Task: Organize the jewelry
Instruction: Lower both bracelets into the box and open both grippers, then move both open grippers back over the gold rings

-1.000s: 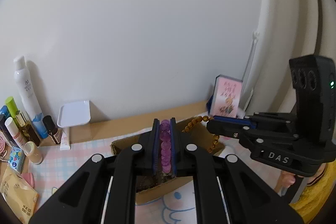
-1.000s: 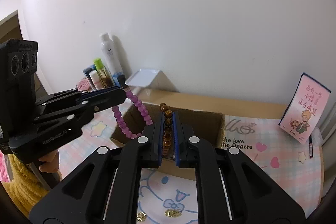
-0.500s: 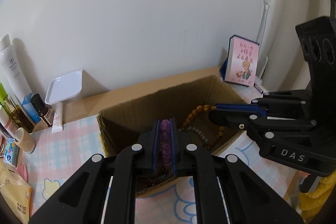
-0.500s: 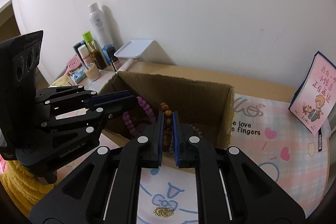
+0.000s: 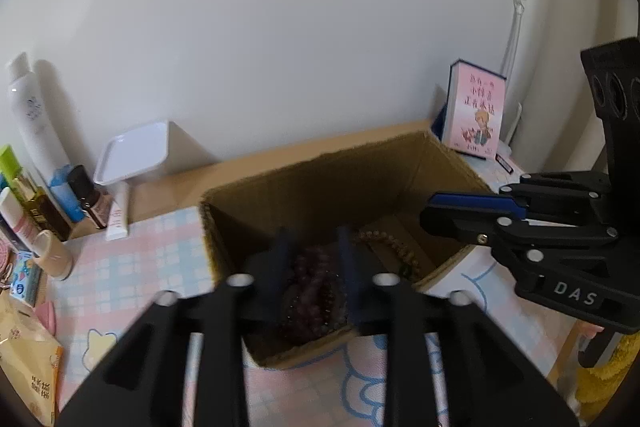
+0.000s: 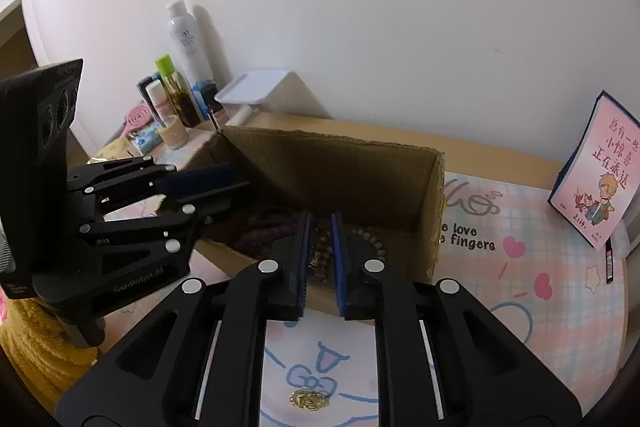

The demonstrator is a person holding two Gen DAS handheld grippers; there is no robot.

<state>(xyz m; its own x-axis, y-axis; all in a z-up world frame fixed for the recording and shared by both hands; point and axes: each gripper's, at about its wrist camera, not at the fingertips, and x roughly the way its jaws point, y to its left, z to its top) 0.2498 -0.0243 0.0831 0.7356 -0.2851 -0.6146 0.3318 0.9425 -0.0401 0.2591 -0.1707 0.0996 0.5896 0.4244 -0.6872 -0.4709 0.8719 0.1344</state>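
An open cardboard box (image 5: 440, 163) (image 6: 432, 195) stands on the patterned mat. My left gripper (image 5: 314, 247) hangs over the box's near side with its fingers parted, and the purple bead bracelet (image 5: 310, 283) lies loose in the box between them. My right gripper (image 6: 320, 227) is over the box's near edge, fingers parted a little. The amber bead bracelet (image 6: 320, 255) lies in the box below it, next to a string of paler beads (image 6: 370, 241) (image 5: 390, 243). The purple bracelet (image 6: 266, 227) shows dark in the right wrist view.
Bottles and toiletries (image 6: 180, 83) (image 5: 36, 155) and a white tray (image 5: 134, 153) stand at the back left by the wall. A pink card box (image 6: 600, 171) (image 5: 476, 115) stands at the back right. A gold trinket (image 6: 308, 399) lies on the mat near me.
Both grippers dropped into the box's mouth and opened. The purple and amber bracelets left the fingers and now lie in the box.
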